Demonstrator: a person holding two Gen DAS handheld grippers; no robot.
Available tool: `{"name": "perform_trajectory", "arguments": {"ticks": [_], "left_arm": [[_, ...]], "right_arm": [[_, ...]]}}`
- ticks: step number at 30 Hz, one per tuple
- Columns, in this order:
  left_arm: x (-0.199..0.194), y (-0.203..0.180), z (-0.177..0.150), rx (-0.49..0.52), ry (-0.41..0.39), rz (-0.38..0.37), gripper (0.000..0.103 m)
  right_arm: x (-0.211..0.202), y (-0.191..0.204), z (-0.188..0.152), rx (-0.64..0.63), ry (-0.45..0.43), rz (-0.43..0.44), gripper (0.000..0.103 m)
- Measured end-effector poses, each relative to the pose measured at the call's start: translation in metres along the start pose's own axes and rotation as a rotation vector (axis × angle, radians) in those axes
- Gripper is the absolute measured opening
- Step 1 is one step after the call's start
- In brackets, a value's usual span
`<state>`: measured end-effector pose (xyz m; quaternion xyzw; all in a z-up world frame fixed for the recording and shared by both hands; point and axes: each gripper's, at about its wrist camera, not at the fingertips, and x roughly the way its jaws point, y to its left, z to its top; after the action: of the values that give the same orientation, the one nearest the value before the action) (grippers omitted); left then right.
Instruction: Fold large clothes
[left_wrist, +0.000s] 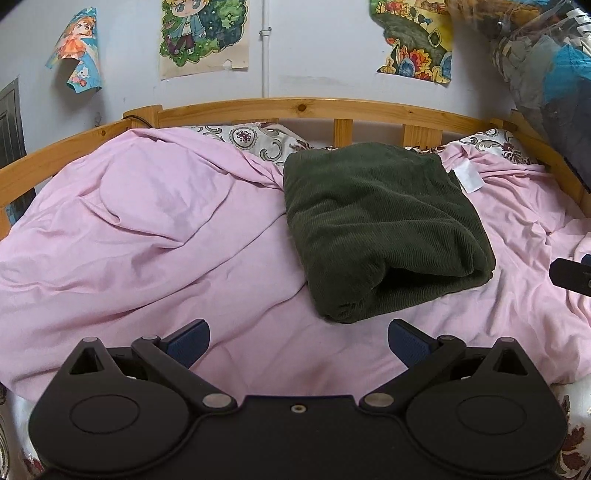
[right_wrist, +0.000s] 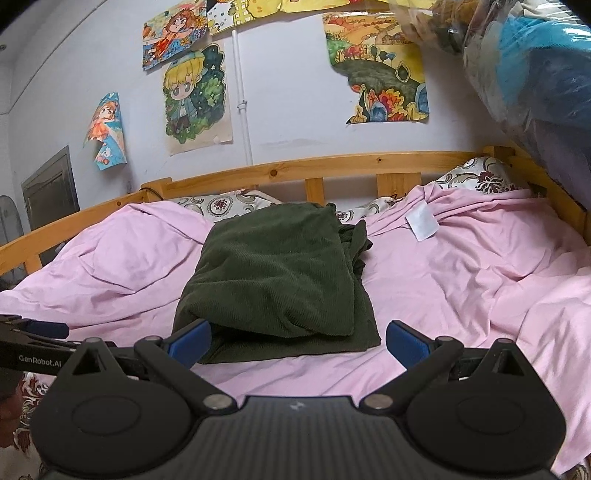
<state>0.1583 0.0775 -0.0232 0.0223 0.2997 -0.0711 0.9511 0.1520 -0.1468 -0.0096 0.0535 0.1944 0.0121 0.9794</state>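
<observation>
Pink bedsheet (left_wrist: 147, 229) | folded dark green corduroy garment (left_wrist: 380, 229) on it | left gripper (left_wrist: 299, 345) jaws wide, empty | right gripper (right_wrist: 298, 341) jaws wide, empty

Garment (left_wrist: 380, 229): dark green ribbed cloth, corduroy look, matt, thick. Sheet (left_wrist: 147, 236): pink cloth, smooth weave, matt, heavily creased; small white fabric tag (left_wrist: 468, 178) sewn on, far right. Pillow (left_wrist: 255, 138): printed floral cloth. Bed rail (left_wrist: 295, 107): pale wood, visible knots, light sheen. Left gripper (left_wrist: 298, 343) and right gripper (right_wrist: 298, 341): matt black plastic bodies, dull metal pivot pins, blue textured pads (right_wrist: 190, 345). Drawings (right_wrist: 197, 96) on far wall: paper, curling edges. Bag (right_wrist: 524, 62) at far right: clear glossy plastic film.
</observation>
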Motion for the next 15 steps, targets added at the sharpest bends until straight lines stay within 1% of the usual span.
{"name": "perform_trajectory", "arguments": {"ticks": [8,15], "left_arm": [[0.0006,-0.0002,-0.0012,-0.001,0.006,-0.008,0.102],[0.0051,-0.0024,-0.0060,-0.002,0.041,-0.012,0.102]], "right_arm": [[0.0014,-0.0010,-0.0013,-0.003,0.010,0.000,0.103],[0.0077,-0.0042,-0.0094,0.010,0.055,-0.010,0.103]]}}
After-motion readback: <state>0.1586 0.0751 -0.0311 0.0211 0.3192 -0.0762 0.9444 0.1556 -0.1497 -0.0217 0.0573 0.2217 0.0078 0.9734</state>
